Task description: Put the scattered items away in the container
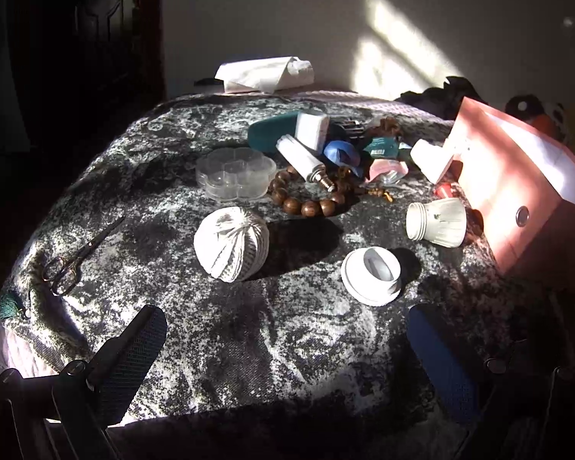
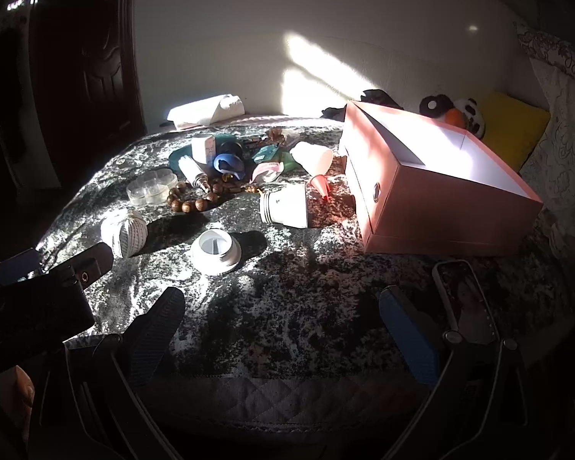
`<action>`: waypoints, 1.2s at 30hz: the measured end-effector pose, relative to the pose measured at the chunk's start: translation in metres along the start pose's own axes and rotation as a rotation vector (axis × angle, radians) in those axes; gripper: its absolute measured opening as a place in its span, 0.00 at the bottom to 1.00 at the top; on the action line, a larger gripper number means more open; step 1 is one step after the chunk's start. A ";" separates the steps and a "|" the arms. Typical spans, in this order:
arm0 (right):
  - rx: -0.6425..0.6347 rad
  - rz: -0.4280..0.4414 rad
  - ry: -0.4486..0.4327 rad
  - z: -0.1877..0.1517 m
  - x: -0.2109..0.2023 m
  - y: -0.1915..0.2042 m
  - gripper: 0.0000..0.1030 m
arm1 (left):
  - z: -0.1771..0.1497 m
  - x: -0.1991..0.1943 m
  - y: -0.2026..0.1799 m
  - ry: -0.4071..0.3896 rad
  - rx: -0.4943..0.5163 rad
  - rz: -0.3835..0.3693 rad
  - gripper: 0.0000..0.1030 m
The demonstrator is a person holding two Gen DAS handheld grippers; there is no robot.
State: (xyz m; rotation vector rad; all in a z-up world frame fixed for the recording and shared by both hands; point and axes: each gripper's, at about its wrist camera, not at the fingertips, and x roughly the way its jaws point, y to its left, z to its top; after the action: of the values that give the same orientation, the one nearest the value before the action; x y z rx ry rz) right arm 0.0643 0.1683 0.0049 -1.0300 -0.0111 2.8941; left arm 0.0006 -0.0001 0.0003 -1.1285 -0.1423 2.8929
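Hovering low over a bed's mottled blanket, the left tool and right tool both gape wide, holding nothing. Nearest ahead lies a white round lid, slightly left of the right tool; beyond it a ribbed white cup rests on its side, long axis pointing toward the pink box. That open-topped container sits far right, nearer the right tool. Beads and small clutter lie farther back.
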 end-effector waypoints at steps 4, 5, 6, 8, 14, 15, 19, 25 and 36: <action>-0.012 -0.006 0.029 -0.002 0.001 0.001 1.00 | -0.002 -0.006 0.001 -0.057 0.016 0.043 1.00; -0.014 -0.009 0.031 -0.002 0.002 0.002 1.00 | -0.002 -0.007 0.001 -0.071 0.020 0.054 1.00; -0.008 -0.011 0.021 -0.003 0.000 -0.001 1.00 | -0.002 -0.009 0.001 -0.085 0.024 0.065 1.00; 0.001 -0.023 0.027 -0.002 0.005 0.000 1.00 | -0.003 -0.012 0.002 -0.113 0.032 0.087 1.00; 0.008 -0.039 0.010 -0.003 0.007 -0.002 1.00 | -0.005 -0.013 -0.002 -0.128 0.066 0.123 1.00; 0.007 -0.041 0.009 -0.003 0.007 -0.002 1.00 | -0.005 -0.011 -0.002 -0.120 0.064 0.120 1.00; 0.009 -0.040 0.014 -0.004 0.010 -0.003 1.00 | -0.006 -0.005 0.001 -0.093 0.047 0.110 1.00; 0.004 -0.037 0.021 -0.004 0.012 -0.001 1.00 | -0.007 -0.002 0.001 -0.065 0.048 0.103 1.00; 0.000 -0.040 0.024 -0.003 0.013 0.000 1.00 | -0.005 0.000 0.001 -0.059 0.050 0.106 1.00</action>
State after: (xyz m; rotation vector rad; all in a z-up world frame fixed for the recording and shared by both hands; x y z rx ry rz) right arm 0.0565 0.1689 -0.0055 -1.0517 -0.0302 2.8457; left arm 0.0046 -0.0005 -0.0035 -1.0759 -0.0114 3.0050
